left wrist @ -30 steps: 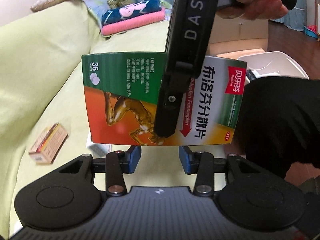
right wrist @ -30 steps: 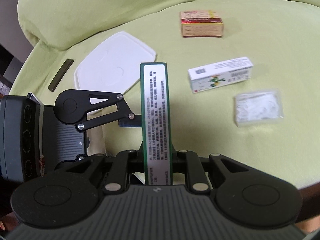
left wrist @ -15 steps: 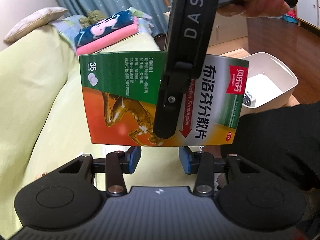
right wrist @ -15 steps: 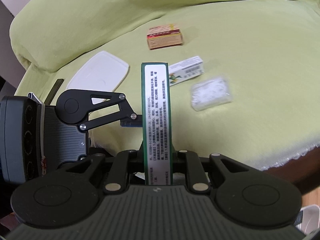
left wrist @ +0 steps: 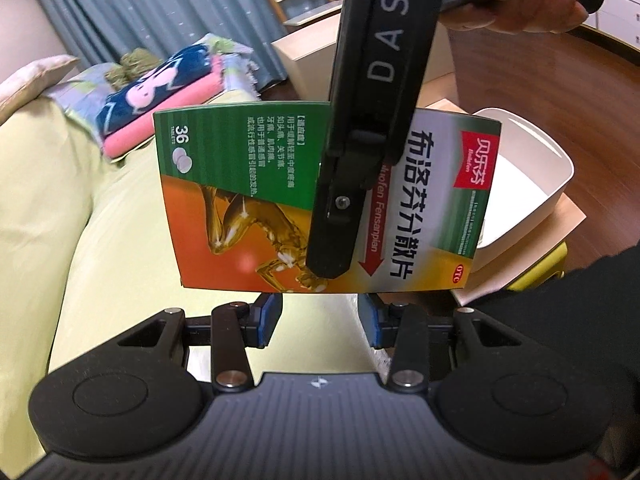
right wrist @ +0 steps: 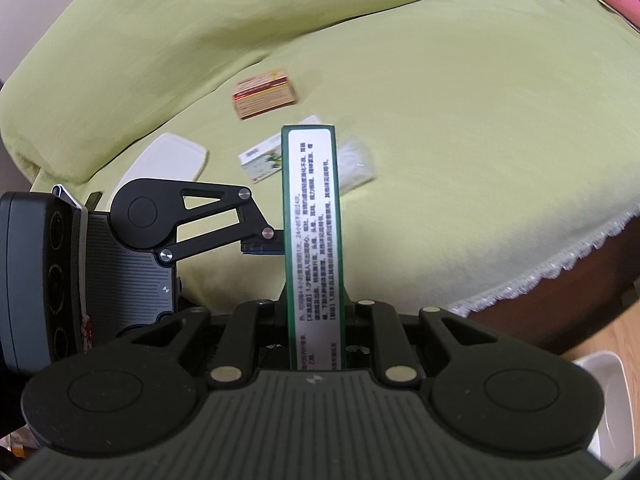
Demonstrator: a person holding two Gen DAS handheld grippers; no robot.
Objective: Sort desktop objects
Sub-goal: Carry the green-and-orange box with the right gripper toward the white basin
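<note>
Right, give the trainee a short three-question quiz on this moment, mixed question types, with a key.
1. True or false: the right gripper is shut on the green medicine box.
2. Which container shows behind the box in the left wrist view? A white bin, B wire basket, C glass jar.
3. Fill in: the left gripper is ____, its blue pads apart and just below the box.

Key: 1 true; 2 A; 3 open.

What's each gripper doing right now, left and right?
Left gripper: open, holding nothing, just under the medicine box.
Right gripper: closed on the medicine box, holding it upright.
</note>
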